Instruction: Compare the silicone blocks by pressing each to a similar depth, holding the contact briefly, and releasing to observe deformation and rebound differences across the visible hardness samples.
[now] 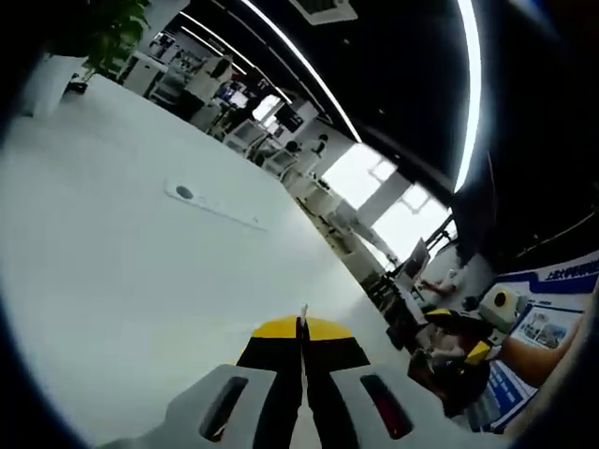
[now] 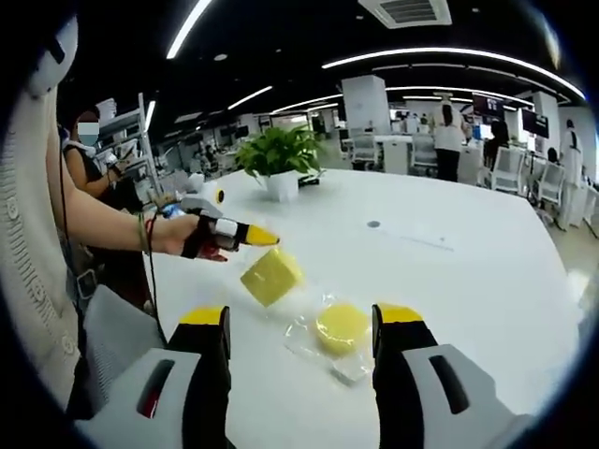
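A yellow square silicone block (image 2: 271, 275) sits tilted on the white table (image 2: 468, 271). To its right, a round yellow block (image 2: 342, 325) rests on a clear plastic bag, with a small pale block (image 2: 351, 369) in front of it. My right gripper (image 2: 299, 318) is open, its yellow-tipped jaws apart on either side of the round block and short of it. A hand holds my left gripper (image 2: 255, 237) just above the square block's upper left edge; I cannot tell if they touch. In the left gripper view, the left gripper (image 1: 302, 327) is shut with nothing between its jaws, over the table.
A potted plant (image 2: 279, 154) stands at the table's far side, and a socket strip (image 1: 211, 203) is set in the tabletop. The right gripper (image 1: 459, 337) and an arm show at the right of the left gripper view. People, desks and chairs fill the office behind.
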{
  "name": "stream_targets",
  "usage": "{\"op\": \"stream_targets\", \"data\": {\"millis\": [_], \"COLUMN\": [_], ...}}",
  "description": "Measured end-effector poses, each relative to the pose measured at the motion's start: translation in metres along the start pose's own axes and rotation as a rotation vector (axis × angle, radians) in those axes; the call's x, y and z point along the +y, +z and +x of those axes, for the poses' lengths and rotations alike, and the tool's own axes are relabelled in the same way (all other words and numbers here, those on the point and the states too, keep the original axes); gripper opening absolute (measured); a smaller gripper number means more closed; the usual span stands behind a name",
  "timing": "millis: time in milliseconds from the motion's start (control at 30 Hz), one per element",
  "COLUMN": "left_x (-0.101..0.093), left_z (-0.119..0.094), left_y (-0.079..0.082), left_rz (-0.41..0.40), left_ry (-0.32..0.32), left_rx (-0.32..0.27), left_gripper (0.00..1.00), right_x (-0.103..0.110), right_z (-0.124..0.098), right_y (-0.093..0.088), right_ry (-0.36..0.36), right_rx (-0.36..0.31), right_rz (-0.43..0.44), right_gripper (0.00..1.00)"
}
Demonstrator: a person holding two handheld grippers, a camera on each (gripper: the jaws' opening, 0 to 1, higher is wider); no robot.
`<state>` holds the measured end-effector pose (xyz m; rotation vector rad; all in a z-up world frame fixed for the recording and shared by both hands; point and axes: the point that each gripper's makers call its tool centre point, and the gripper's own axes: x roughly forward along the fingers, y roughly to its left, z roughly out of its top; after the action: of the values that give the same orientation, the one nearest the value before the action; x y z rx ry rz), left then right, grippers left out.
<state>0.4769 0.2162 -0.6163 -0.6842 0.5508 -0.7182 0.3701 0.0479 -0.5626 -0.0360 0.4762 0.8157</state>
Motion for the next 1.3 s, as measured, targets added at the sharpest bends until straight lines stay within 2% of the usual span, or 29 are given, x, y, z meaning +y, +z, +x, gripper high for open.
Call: {"op": "stream_targets", "data": {"millis": [133,333,700,767,933,1300], "left_x": [0.012,0.033,0.073,0.076,0.094,0.115], "left_z": [0.0,-0.001,-0.007,-0.007,-0.009,-0.011], "left_y": [0.004,0.005,0.004,0.003,-0.001,-0.005], "left_rz": [-0.08,-0.136,-0.19,-0.196,-0.21,-0.222], "left_ry": [0.009,0.038,0.136,0.135,0.184,0.222], "left_rx": [-0.035,-0.06,-0.089,-0.087,-0.083,-0.065], "left_gripper": [0.0,0.0,0.0,0.0,0.0,0.0], "right_x": [-0.001,-0.003,-0.004,-0.005,-0.006,-0.007], "right_z": [-0.001,-0.003,-0.004,-0.005,-0.005,-0.007], "right_y": [-0.004,-0.005,-0.011,-0.012,-0.015,-0.02], "right_ry": [0.006,-0.01,-0.024,-0.026,-0.031,-0.041], "right_rx": [0.016,0.017,0.035,0.038,0.051,0.062], "right_rz": [0.022,0.024,0.028,0.028,0.028,0.04], "right_gripper": [0.56,0.56,0.55,0.55,0.53,0.52]}}
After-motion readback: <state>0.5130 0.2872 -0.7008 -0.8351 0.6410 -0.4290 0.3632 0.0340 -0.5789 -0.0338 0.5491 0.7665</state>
